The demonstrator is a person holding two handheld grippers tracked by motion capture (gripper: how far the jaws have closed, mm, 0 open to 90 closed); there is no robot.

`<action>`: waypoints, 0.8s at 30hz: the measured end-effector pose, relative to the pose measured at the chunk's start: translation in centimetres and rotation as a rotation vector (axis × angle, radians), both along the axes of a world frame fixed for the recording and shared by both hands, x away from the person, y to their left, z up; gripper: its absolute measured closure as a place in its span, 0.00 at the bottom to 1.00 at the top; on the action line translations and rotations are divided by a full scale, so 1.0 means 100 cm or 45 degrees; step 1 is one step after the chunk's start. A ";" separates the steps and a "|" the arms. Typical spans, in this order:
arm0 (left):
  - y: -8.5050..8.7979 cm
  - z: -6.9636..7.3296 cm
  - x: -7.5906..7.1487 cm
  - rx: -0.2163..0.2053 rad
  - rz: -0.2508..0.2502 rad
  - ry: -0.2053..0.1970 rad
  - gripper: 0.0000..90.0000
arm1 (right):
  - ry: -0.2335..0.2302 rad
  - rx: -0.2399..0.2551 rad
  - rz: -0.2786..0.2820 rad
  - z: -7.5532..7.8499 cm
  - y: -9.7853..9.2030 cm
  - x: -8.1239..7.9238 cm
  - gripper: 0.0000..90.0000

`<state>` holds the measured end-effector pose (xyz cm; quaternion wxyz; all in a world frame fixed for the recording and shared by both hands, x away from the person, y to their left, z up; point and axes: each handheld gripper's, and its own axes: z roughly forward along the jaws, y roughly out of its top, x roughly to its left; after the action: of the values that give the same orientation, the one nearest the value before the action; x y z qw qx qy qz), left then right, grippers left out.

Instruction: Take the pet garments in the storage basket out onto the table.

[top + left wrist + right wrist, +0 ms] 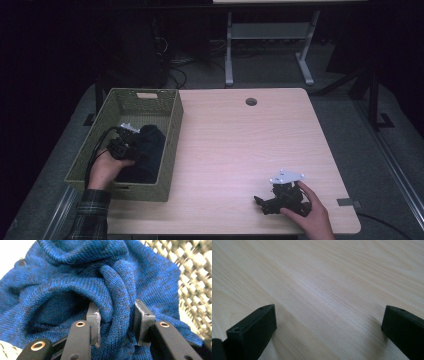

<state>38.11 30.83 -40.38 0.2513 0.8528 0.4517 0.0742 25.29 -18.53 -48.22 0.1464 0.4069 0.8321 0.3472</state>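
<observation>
blue knit sweater (75, 282) (crumpled), pinched by left tongs (116, 315)

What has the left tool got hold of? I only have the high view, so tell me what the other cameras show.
Observer: In its own view the left tool pinches a fold of blue knitted sweater between its jaws.
Operator: Report where that sweater sits.
Observer: Inside the woven basket; its lattice wall shows right behind the knit.
Operator: Now the right tool. Open or shut, say it.
Observer: Open. The right tool has its jaws wide apart with nothing between them.
Operator: Say what is under it.
Observer: Bare pale wood of the table, its grain running slantwise across that view.
</observation>
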 end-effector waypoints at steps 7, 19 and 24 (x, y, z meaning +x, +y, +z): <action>0.009 0.014 -0.003 -0.081 0.042 -0.113 0.70 | 0.000 0.000 0.000 0.000 0.000 0.000 0.00; 0.022 0.041 -0.013 -0.263 0.094 -0.263 0.70 | 0.000 0.000 0.000 0.000 0.000 0.000 0.00; 0.026 0.052 -0.018 -0.340 0.104 -0.317 0.70 | 0.000 0.000 0.000 0.000 0.000 0.000 0.00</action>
<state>36.28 33.39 -35.14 0.4132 0.7769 0.4573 0.1288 25.28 -18.53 -48.22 0.1464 0.4068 0.8322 0.3471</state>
